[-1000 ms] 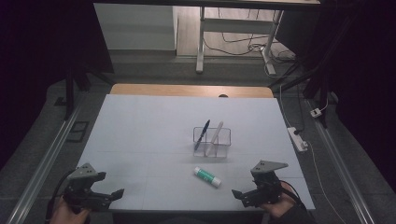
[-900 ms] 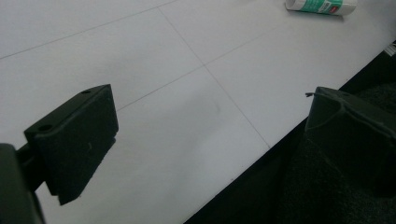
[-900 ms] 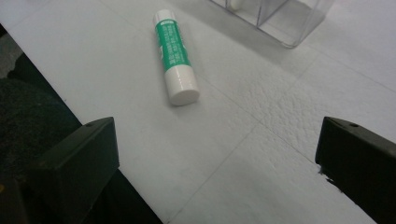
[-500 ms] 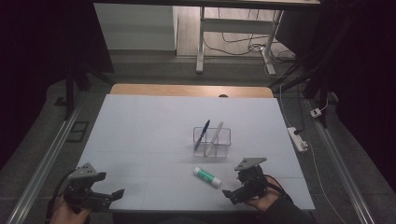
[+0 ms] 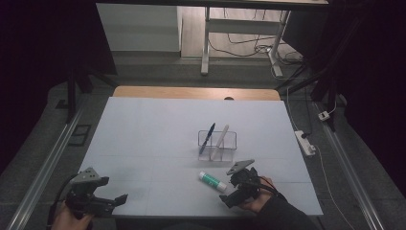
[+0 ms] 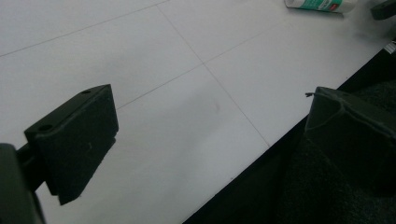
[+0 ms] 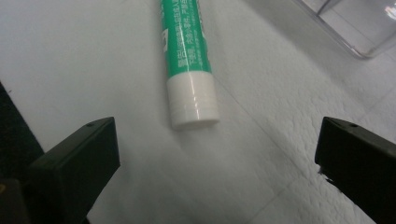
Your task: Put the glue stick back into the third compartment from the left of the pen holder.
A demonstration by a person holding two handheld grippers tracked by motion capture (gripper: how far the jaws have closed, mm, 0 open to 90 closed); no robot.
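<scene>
Two grippers are held over a white table (image 5: 143, 143). The right gripper (image 5: 229, 195) is pointed at a green and white tube (image 5: 213, 181), which lies flat on the table just in front of a clear holder (image 5: 218, 149). Its jaws are spread wide, and the tube's white cap (image 7: 192, 102) is seen between them but apart from both. The left gripper (image 5: 117, 200) is held near the table's front left edge, well apart from the tube, with its jaws spread and nothing between them. A blue pen (image 5: 207, 137) and a white pen (image 5: 220, 139) are leaned inside the holder.
</scene>
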